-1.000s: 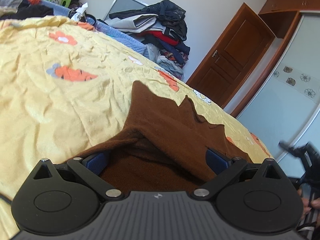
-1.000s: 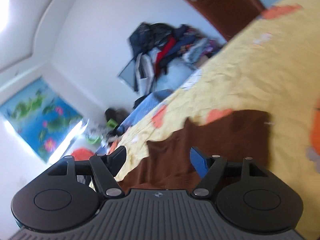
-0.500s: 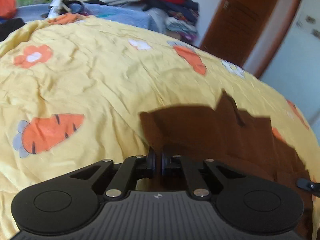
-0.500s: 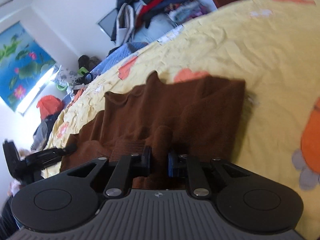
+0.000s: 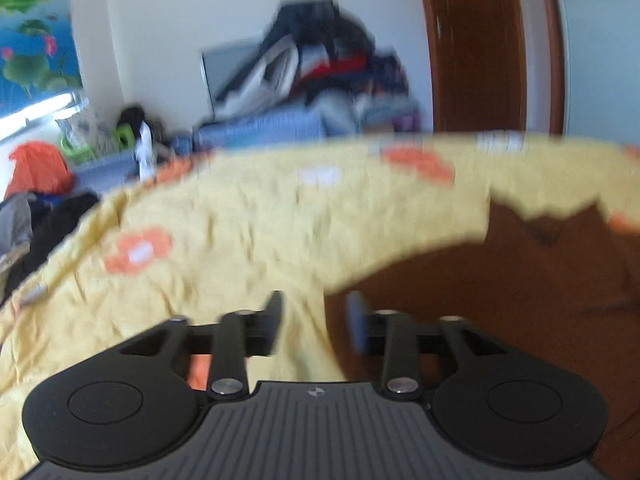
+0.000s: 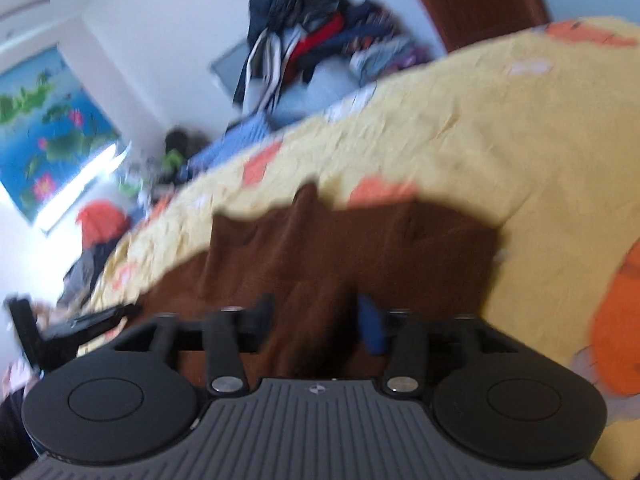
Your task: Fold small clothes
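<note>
Across the yellow carrot-print bedsheet [image 6: 460, 120] lies a brown garment [image 6: 360, 240], flat near its front edge. Behind, a clothes pile [image 5: 320, 68] leans on the white wall beside a wooden door [image 5: 476, 40]. Left gripper [image 5: 316, 320] and right gripper [image 6: 316, 320] are both released, jaws apart.

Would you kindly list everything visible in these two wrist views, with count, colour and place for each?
Garment: one, brown, lying flat on the bed.
Bedspread: one, yellow with orange and white prints, covering the bed.
Clothes pile: one, mixed dark, red and white, against the far wall.
Door: one, brown wood, right of the pile.
Picture: one, blue with flowers, on the left wall.
Orange bundle: one, beside the bed at far left.
Left hand-held gripper: one, black, open, over the garment's edge.
Right hand-held gripper: one, black, open, over the garment.
</note>
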A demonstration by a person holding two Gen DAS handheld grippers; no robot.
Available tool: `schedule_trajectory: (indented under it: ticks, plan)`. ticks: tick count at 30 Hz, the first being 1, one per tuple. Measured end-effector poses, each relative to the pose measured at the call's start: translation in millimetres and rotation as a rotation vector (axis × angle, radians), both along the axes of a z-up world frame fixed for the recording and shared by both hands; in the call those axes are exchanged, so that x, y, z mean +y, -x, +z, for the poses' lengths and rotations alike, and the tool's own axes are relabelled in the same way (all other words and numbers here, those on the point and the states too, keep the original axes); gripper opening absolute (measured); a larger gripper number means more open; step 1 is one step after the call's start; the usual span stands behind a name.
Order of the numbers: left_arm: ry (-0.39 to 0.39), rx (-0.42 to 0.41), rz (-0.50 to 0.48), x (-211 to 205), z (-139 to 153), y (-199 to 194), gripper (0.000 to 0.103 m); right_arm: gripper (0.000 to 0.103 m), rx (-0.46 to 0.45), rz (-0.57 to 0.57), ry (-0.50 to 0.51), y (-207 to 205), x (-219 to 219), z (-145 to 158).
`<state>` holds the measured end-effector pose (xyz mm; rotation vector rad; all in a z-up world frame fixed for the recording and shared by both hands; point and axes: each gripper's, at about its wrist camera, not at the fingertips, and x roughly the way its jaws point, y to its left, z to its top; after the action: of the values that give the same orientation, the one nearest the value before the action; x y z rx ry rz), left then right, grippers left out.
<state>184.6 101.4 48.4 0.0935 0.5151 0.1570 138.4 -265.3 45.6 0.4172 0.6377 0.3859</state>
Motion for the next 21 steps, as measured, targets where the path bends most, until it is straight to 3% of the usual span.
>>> schedule_trajectory:
  ticks: [1,2,5,8,9,10,12,14,16,18,19,20,21]
  plan:
    - [0.014,-0.026,-0.031,-1.6,6.5,3.2,0.084,0.065,-0.017,-0.042,0.040,-2.0,-6.3,4.1]
    - [0.024,-0.043,-0.053,-5.6,10.6,4.2,0.089,0.066,-0.014,-0.097,0.087,-7.3,-12.9,6.2]
    - [0.047,-0.008,-0.153,-22.8,5.6,-2.9,0.088,0.067,0.083,-0.194,0.160,-30.8,-28.6,-3.5]
    - [0.044,0.124,-0.197,-39.7,-19.1,-26.4,0.088,0.066,0.087,-0.147,0.104,-39.3,-27.6,-13.0]
    - [0.028,0.183,-0.174,-41.8,-29.9,-38.2,0.087,0.042,0.098,-0.100,0.091,-41.2,-22.7,-14.6]
    - [0.046,0.157,-0.156,-36.7,-40.1,-41.9,0.088,0.019,0.119,-0.053,0.107,-44.0,-16.5,-16.7]
    - [0.092,0.160,-0.111,-26.1,-42.0,-51.9,0.088,0.007,0.067,-0.033,0.214,-42.5,-7.7,-21.5]
    - [0.065,0.159,-0.064,-26.0,-41.1,-51.6,0.088,0.007,0.092,-0.082,0.136,-44.2,-22.1,-24.4]
    - [0.023,0.165,-0.042,-29.0,-34.1,-37.5,0.087,0.011,0.117,-0.099,0.114,-37.2,-25.8,-21.6]
    - [0.044,0.168,-0.060,-24.9,-22.6,-8.2,0.087,0.040,0.110,-0.085,0.129,-14.2,-20.6,-8.5]
    - [0.071,0.150,-0.076,-19.8,-17.5,11.6,0.089,0.047,0.080,-0.060,0.128,4.5,-20.8,-0.3]
    - [0.086,0.133,-0.080,-14.6,-15.0,31.3,0.091,0.066,0.041,-0.030,0.115,26.2,-21.6,5.5]
    - [0.090,0.124,-0.063,-9.1,-13.3,50.0,0.094,0.075,0.027,-0.004,0.116,42.2,-22.5,9.8]
